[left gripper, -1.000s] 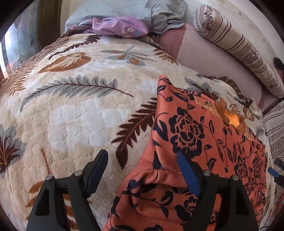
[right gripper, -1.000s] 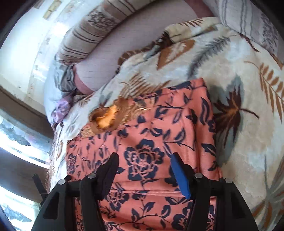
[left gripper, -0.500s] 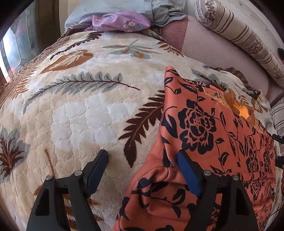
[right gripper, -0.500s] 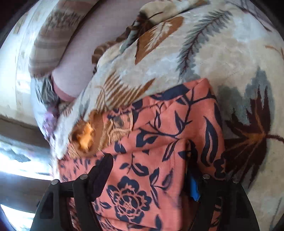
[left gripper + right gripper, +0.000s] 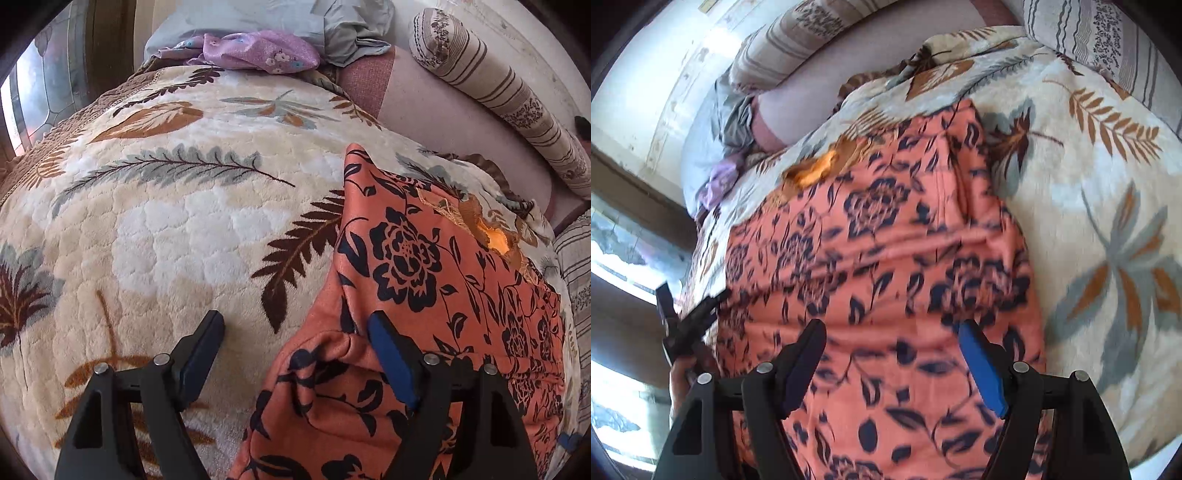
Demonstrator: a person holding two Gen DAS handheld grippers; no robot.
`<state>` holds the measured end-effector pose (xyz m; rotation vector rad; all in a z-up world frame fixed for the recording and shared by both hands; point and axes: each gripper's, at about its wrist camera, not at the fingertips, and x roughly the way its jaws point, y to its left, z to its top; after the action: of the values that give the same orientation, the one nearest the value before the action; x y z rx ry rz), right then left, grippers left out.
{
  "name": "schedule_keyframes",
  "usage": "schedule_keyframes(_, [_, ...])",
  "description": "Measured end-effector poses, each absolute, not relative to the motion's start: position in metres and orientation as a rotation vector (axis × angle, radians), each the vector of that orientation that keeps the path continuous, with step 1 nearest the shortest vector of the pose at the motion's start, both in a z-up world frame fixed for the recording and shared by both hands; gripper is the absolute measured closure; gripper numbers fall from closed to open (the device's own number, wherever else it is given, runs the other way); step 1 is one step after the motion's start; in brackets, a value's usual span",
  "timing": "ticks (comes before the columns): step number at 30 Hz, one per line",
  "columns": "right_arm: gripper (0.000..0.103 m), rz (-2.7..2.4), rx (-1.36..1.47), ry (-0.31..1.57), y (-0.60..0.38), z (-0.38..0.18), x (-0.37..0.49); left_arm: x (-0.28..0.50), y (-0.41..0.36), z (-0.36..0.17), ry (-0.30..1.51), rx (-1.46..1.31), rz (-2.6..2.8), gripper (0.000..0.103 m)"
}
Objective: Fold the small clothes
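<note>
An orange garment (image 5: 436, 266) with a dark flower print lies spread on the cream leaf-patterned blanket (image 5: 166, 229); its gold-trimmed neckline (image 5: 491, 236) faces the far side. My left gripper (image 5: 295, 332) stands open at the garment's near left corner. The bunched corner lies against the blue right finger (image 5: 391, 362), while the left finger is over bare blanket. In the right wrist view my right gripper (image 5: 892, 332) hovers open over the garment (image 5: 886, 236), which shows a crease across its middle. The picture is blurred. A hand holds the left gripper (image 5: 687, 321) at the garment's left edge.
A purple flowered cloth (image 5: 258, 50) and a grey-blue cloth (image 5: 332, 22) lie at the bed's far end. A striped bolster (image 5: 517, 96) runs along the wall above a pink sheet (image 5: 443, 110). A striped pillow (image 5: 1100, 33) sits at the far right.
The right gripper has swept across the garment; half a second ago a fold stood up against its blue finger, now the cloth lies below the open jaws. The left gripper has barely moved.
</note>
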<state>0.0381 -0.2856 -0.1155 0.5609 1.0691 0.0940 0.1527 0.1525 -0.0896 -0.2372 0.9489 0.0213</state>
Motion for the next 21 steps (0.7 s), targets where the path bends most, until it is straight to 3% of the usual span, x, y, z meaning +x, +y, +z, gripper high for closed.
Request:
schedule_keyframes(3, [0.023, 0.093, 0.663, 1.132, -0.288, -0.150, 0.017, 0.111, 0.159, -0.068, 0.934, -0.276, -0.007, 0.023])
schedule_keyframes(7, [0.023, 0.110, 0.802, 1.004, -0.302, -0.157, 0.000, 0.033, 0.163, -0.041, 0.887, -0.347, -0.154, 0.018])
schedule_keyframes(11, [0.017, 0.150, 0.832, 0.960, -0.306, -0.161, -0.003, 0.011, 0.149, -0.090, 1.108, -0.270, -0.195, 0.019])
schedule_keyframes(15, [0.017, 0.159, 0.814, 0.943, -0.306, -0.158, -0.009, -0.009, 0.108, -0.091, 1.029, 0.059, -0.143, 0.017])
schedule_keyframes(21, [0.017, 0.199, 0.774, 0.925, -0.300, -0.157, -0.009, -0.020, 0.108, -0.092, 0.991, 0.038, -0.106, 0.017])
